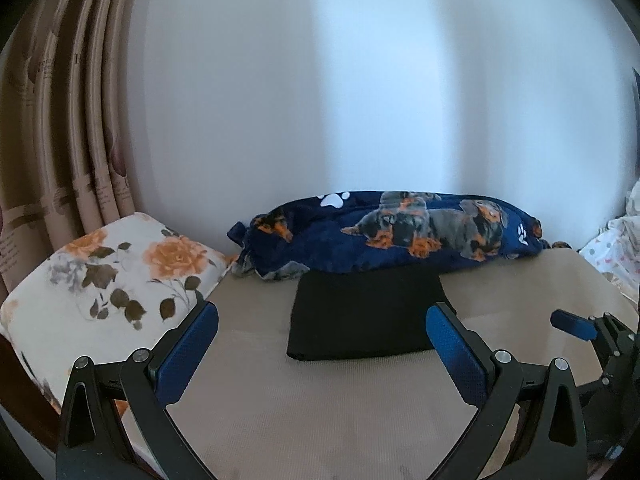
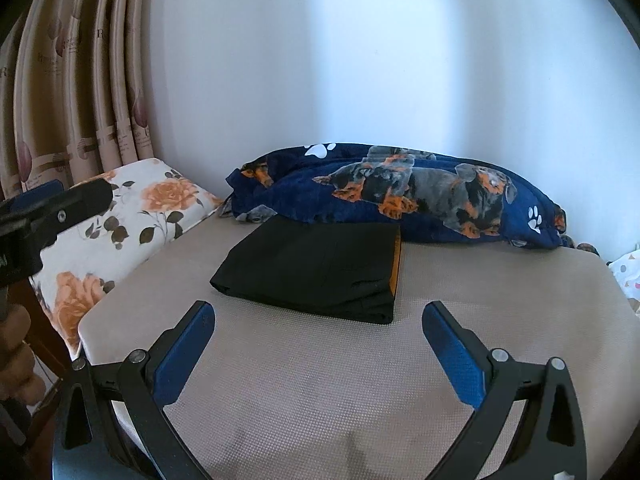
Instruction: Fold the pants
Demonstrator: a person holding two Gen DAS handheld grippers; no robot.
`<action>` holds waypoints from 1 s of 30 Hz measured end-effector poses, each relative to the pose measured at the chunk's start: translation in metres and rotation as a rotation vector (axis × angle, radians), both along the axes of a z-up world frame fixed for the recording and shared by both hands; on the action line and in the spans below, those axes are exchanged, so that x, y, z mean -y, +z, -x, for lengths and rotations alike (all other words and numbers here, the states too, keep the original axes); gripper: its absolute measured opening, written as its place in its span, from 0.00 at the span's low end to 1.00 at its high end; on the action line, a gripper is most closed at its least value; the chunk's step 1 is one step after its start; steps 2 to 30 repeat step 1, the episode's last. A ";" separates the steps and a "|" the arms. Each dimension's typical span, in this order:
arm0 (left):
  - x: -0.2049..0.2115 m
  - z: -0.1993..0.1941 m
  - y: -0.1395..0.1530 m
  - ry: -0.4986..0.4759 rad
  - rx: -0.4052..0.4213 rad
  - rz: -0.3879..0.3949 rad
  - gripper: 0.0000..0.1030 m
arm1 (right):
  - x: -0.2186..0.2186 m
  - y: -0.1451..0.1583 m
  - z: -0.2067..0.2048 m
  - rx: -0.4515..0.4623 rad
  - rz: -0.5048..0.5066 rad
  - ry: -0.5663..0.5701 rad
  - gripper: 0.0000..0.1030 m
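Pants (image 2: 312, 268) lie folded, a compact black rectangle.

Both fisheye cameras sit low over the beige mat (image 1: 320, 420), each looking forward between its own blue-padded fingers toward the white wall (image 1: 360, 100). The left wrist view faces the folded black pants (image 1: 364, 316) almost squarely, with the right gripper (image 1: 576, 326) entering at its right edge. The right wrist view looks from further right and angles leftward, so the pants (image 2: 312, 272) show an orange edge, and the left gripper (image 2: 56, 204) crosses its left side. The two views share the pants, dog-print blanket (image 1: 400, 232), floral cushion (image 1: 112, 280) and curtain (image 1: 68, 120).
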State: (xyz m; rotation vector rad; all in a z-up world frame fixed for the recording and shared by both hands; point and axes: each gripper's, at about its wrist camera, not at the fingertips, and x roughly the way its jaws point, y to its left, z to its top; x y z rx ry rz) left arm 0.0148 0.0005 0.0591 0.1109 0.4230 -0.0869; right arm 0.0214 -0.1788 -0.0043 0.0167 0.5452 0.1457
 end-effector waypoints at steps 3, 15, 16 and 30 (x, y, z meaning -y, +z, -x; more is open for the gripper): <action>0.001 -0.001 -0.001 0.006 -0.011 -0.005 1.00 | 0.000 0.000 0.000 0.000 -0.001 0.000 1.00; 0.001 -0.001 -0.001 0.006 -0.011 -0.005 1.00 | 0.000 0.000 0.000 0.000 -0.001 0.000 1.00; 0.001 -0.001 -0.001 0.006 -0.011 -0.005 1.00 | 0.000 0.000 0.000 0.000 -0.001 0.000 1.00; 0.001 -0.001 -0.001 0.006 -0.011 -0.005 1.00 | 0.000 0.000 0.000 0.000 -0.001 0.000 1.00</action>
